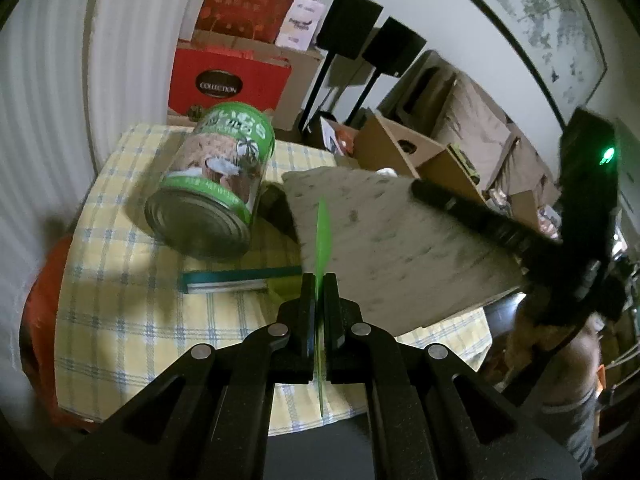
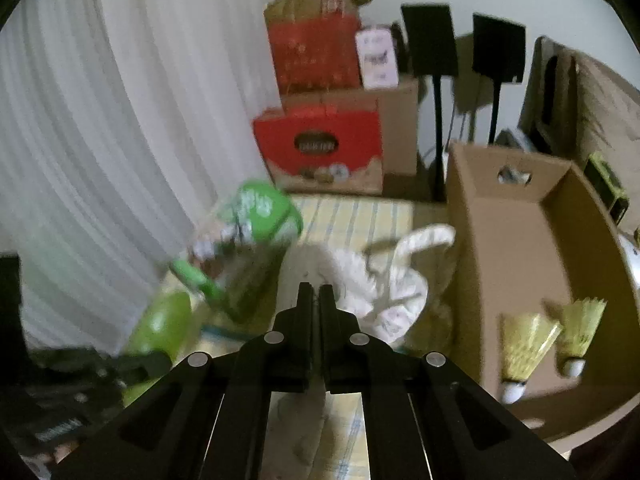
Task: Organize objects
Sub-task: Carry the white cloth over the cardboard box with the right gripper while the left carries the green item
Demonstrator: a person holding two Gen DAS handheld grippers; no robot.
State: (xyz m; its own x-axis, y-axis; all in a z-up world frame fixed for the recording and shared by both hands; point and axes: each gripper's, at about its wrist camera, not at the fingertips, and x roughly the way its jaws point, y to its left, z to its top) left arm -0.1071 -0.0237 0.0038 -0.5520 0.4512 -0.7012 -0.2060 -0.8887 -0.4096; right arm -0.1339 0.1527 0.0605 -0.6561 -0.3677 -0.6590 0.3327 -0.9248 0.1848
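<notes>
1. The left gripper was clamped on a thin green sheet. The right gripper was closed on a grey speckled mat, held above the table.
2. The tilted can, just beside the mat, could be knocked over if the mat were swung.

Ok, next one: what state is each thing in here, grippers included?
Left gripper: shut on the thin green piece.
Right gripper: shut on the grey speckled sheet, which is held tilted.
Can: on its side on the checked cloth.
Cardboard box: open, two shuttlecocks inside.
Teal book: closed, flat on the cloth.
White fabric: crumpled beside the box.
</notes>
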